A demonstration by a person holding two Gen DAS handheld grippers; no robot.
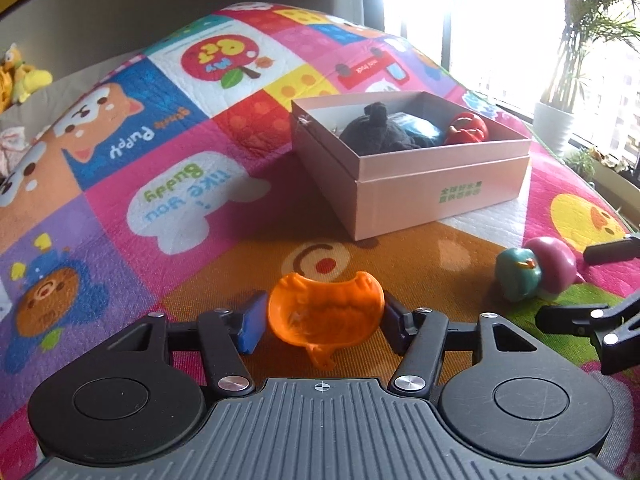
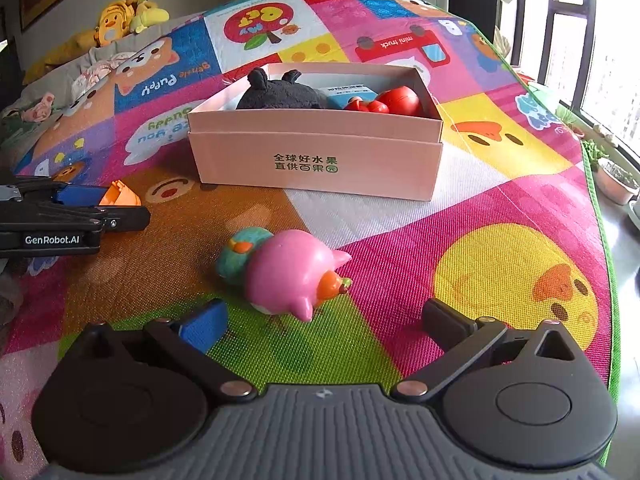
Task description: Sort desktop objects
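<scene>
My left gripper is shut on an orange plastic toy, low over the play mat; it also shows at the left of the right wrist view. My right gripper is open and empty, just short of a pink toy that lies against a teal toy on the mat. The same pair shows in the left wrist view, pink and teal. A pink cardboard box stands behind them, holding a black plush, a blue item and red toys.
A colourful cartoon play mat covers the surface; its green edge drops off at the right toward a window sill with potted plants. Yellow plush toys lie at the far left.
</scene>
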